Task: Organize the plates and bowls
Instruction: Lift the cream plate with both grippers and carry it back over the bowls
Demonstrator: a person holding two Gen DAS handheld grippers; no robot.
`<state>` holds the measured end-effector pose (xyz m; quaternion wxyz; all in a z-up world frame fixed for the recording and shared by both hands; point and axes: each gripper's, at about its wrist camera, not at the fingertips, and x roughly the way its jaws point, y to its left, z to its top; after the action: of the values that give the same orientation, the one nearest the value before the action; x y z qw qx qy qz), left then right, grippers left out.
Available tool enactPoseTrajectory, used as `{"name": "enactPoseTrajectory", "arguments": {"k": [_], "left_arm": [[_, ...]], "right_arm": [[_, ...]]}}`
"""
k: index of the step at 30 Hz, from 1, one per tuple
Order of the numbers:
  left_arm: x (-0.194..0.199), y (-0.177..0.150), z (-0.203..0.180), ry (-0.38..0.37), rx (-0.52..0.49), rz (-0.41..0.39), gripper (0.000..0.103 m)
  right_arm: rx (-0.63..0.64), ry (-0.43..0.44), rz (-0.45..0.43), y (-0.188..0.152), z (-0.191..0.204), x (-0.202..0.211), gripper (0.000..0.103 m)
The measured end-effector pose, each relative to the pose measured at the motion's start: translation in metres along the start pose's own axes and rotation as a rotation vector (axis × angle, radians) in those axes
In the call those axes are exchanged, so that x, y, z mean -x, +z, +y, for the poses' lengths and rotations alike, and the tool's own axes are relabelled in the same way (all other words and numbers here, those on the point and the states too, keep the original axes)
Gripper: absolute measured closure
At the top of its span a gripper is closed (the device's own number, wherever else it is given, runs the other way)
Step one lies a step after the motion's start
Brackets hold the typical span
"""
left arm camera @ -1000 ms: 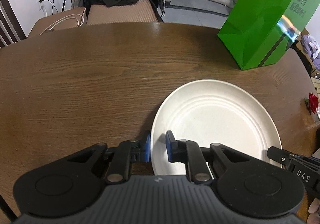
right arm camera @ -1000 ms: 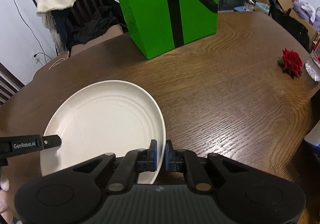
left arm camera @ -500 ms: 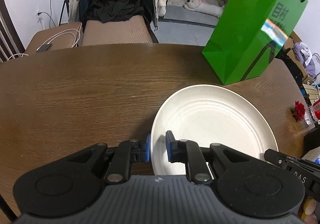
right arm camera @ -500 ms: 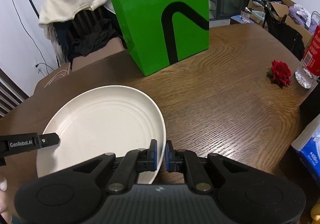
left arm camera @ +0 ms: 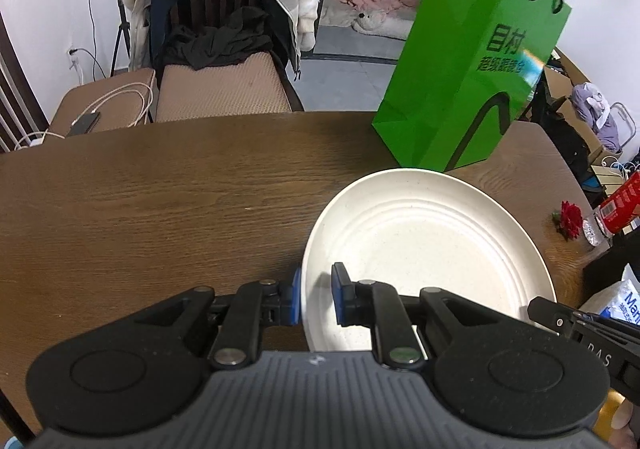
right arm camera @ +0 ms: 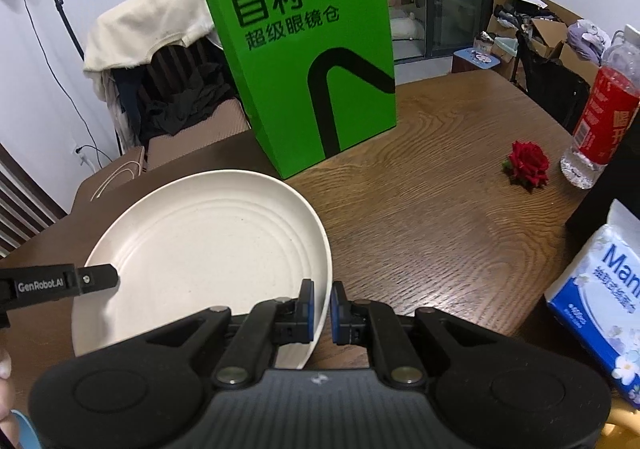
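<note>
Jaws of the left gripper [left arm camera: 316, 299] and right gripper [right arm camera: 321, 307] clamp opposite rims of the round cream ridged plate [left arm camera: 424, 261], face up above the brown wooden bench [left arm camera: 160, 209]; a green paper bag [right arm camera: 304, 57] stands just beyond, with bare bench left.

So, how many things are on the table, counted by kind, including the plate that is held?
Plate: 1
Green paper bag: 1
Red rose: 1
Water bottle: 1
Tissue pack: 1
Total: 5

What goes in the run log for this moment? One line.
left gripper: shut on plate rim | right gripper: shut on opposite rim | plate above table
</note>
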<state>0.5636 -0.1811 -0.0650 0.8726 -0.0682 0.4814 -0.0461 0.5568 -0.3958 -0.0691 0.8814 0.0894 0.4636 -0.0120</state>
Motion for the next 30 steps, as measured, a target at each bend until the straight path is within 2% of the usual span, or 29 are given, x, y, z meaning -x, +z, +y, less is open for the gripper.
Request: {"name": "enactPoseTrajectory", "arguments": {"k": [30], "left_arm": [[0.087, -0.037, -0.014, -0.017, -0.012, -0.067, 0.087]], "right_arm": [[-0.004, 0.013, -0.065, -0.037, -0.007, 0.089, 0.095]]}}
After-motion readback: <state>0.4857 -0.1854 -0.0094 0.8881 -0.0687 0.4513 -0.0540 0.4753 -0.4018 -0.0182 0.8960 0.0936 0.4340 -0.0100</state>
